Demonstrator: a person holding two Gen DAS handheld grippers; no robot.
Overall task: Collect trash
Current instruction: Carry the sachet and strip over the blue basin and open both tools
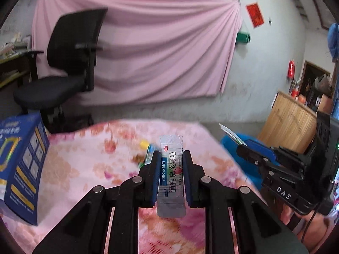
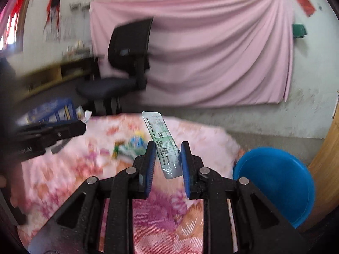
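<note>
My left gripper is shut on a clear sachet with blue "DIKANG" print, held upright above the pink floral tablecloth. My right gripper is shut on a second sachet with green print, which tilts up to the left. In the left wrist view the right gripper and its sachet hang over the blue bin. The bin stands off the table's right edge. More blurred wrappers lie mid-table, ahead of both grippers.
A blue carton stands at the table's left side. A black office chair sits behind the table before a pink curtain. A wooden cabinet stands to the right beyond the bin. A hand holds the right gripper.
</note>
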